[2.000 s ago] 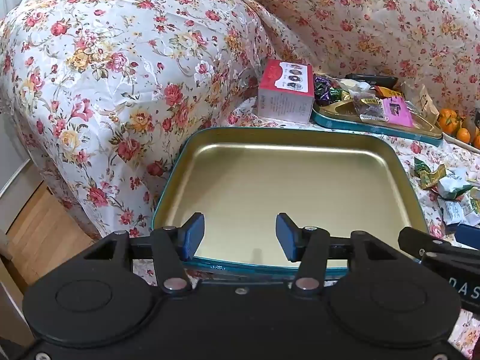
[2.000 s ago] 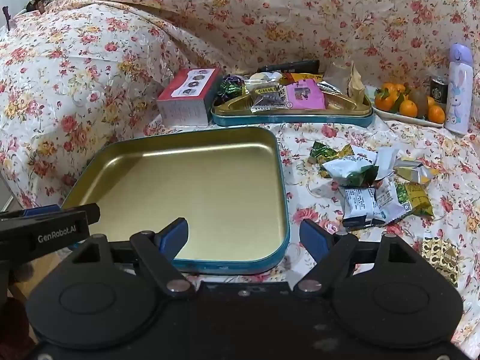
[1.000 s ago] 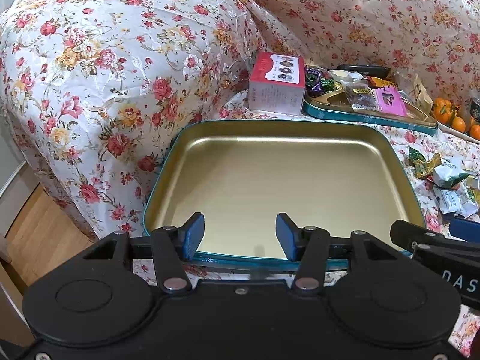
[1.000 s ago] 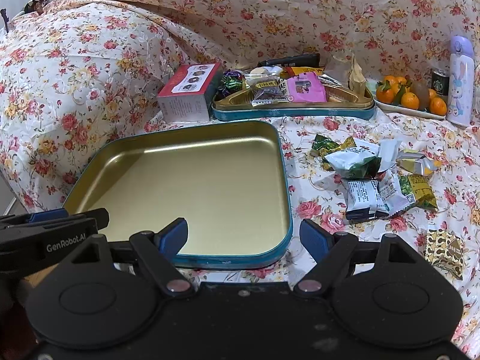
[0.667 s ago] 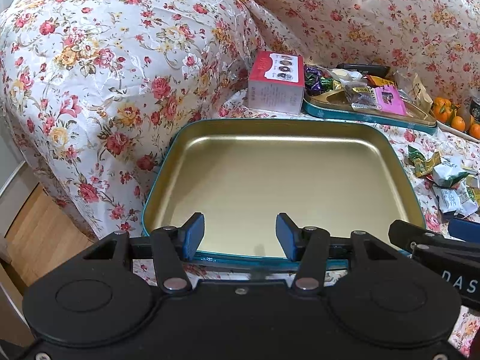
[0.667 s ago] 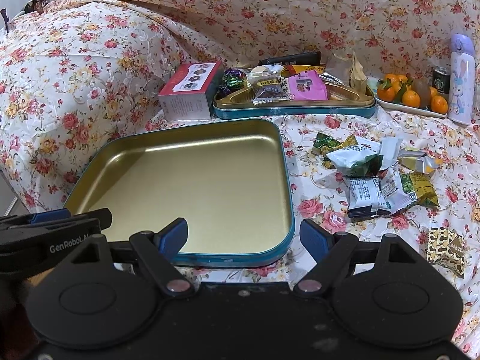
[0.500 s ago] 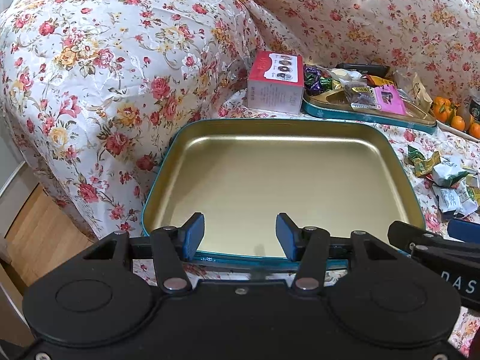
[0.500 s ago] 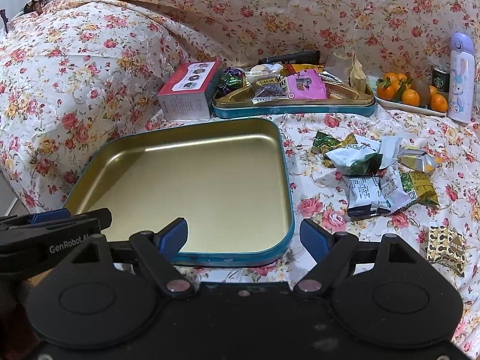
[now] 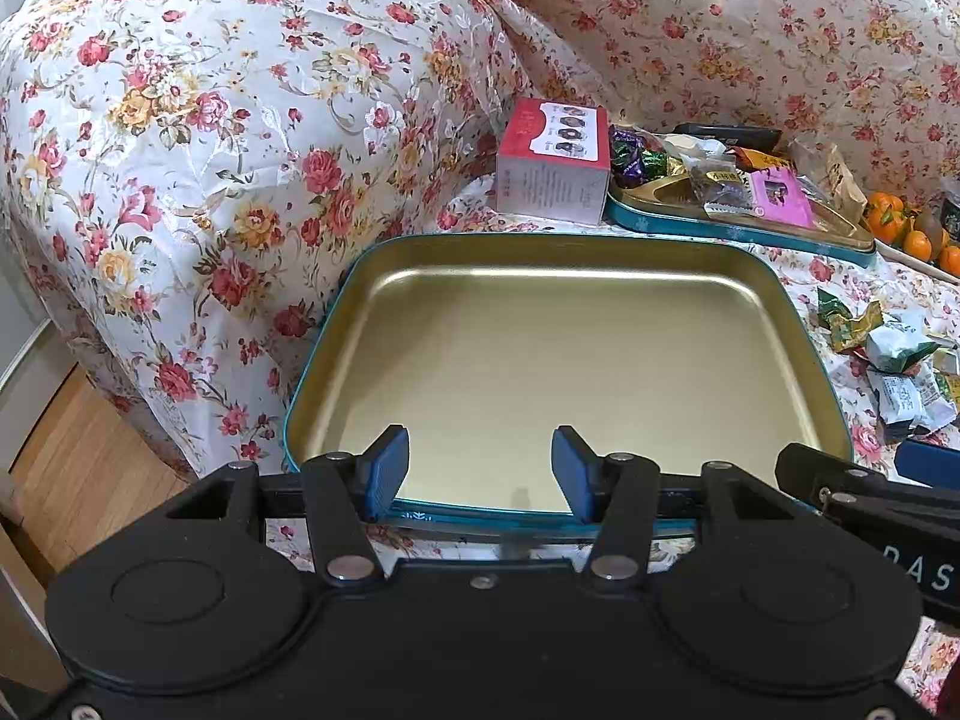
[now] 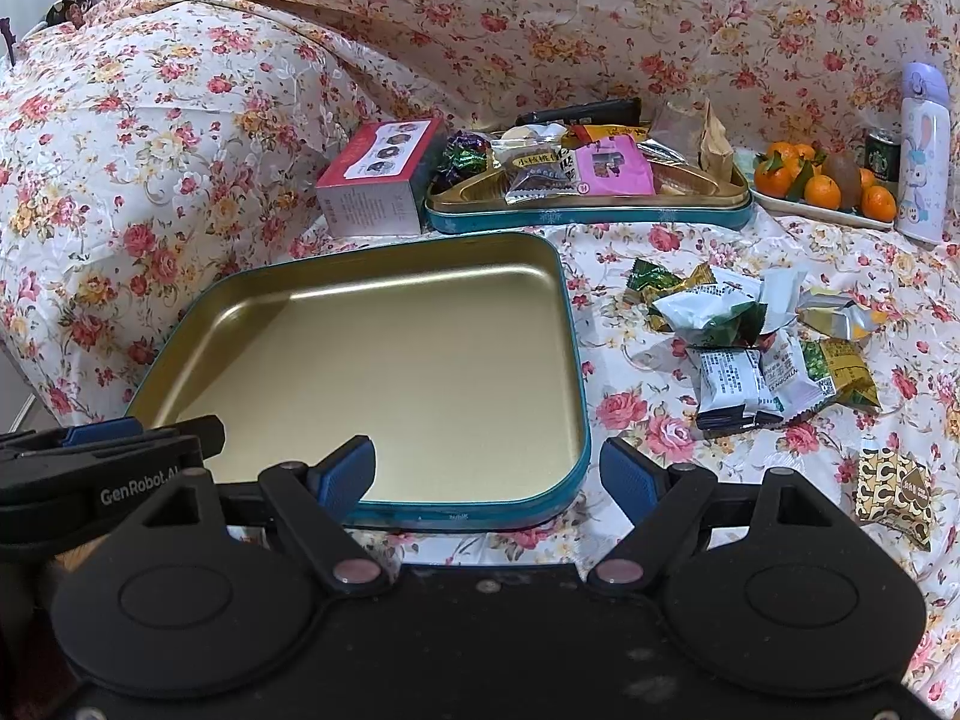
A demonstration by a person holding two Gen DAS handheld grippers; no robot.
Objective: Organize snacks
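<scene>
**Empty tin, both grippers open, snacks loose on the cover**

Landmark: the gold-lined tin tray (image 10: pixel 384 372) with teal rim, lying flat on the floral cover (image 10: pixel 180 120). Nothing in it.

Left of the tray: cover bulges up over a padded arm; wood floor (image 9: pixel 78 450) shows past its edge in the left wrist view.

At the tray's near edge: left hand-held gripper (image 9: pixel 480 468), released, blue pads apart, nothing between them. They sit over the near rim; contact can't be confirmed.

At the tray's near right corner: right hand-held gripper (image 10: pixel 487 477), also released, spread wider than the left, empty. One pad is over the tray floor, the other over the cover beside the rim.

Behind the tray, far left corner: red-topped box (image 10: pixel 378 180), lying flat, just beside a second teal tin (image 10: pixel 588 216). That tin holds wrapped snacks, including purple foil sweets (image 10: pixel 465 156) and a pink packet (image 10: pixel 612 171).

Right of the tray: loose snack packets (image 10: pixel 750 348) in a heap on the cover, white-green and yellow-green wrappers, clear of the rim. A leopard-print packet (image 10: pixel 894 495) lies apart, nearer the camera.

Far right behind: plate of oranges (image 10: pixel 822 186), dark can (image 10: pixel 882 153), white bottle with lilac cap (image 10: pixel 924 150) standing upright.
</scene>
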